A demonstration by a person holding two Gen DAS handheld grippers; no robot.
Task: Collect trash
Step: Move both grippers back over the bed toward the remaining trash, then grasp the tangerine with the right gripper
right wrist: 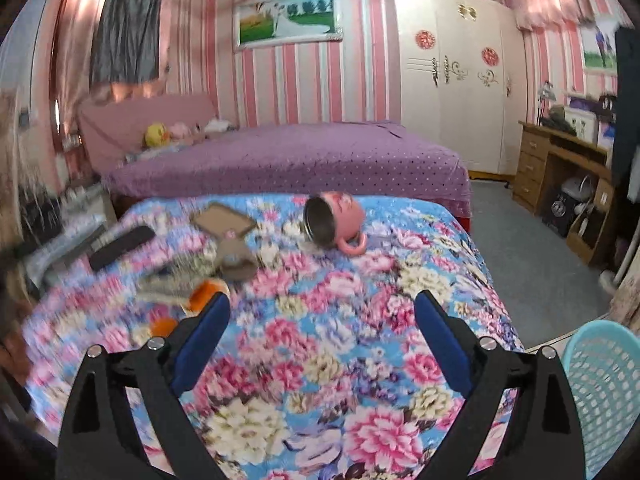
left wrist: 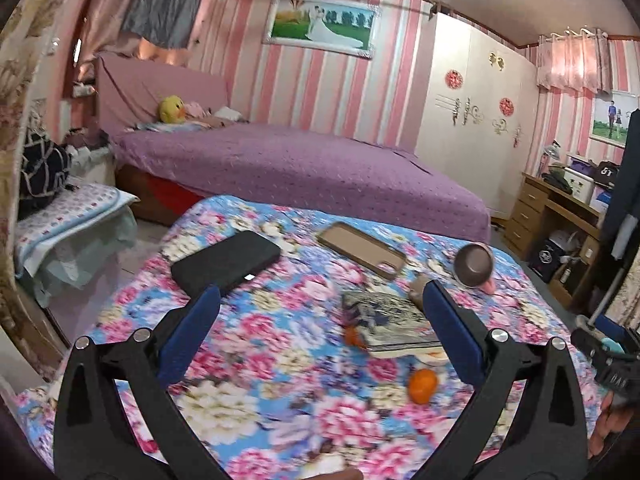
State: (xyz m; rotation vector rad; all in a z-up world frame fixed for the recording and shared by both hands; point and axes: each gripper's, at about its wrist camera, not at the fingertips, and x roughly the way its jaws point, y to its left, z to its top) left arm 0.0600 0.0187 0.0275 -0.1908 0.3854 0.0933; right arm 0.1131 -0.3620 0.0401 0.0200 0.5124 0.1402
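floral bedspread [left wrist: 280, 360] fills the foreground; purple bed [left wrist: 300, 160] lies beyond it.

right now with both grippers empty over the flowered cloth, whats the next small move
Probably ease the open left gripper down toward the small orange fruit-like piece lying between its blue pads. Nothing is held yet, it sits loose on the floral cloth, and the turquoise plastic basket waits at the right.
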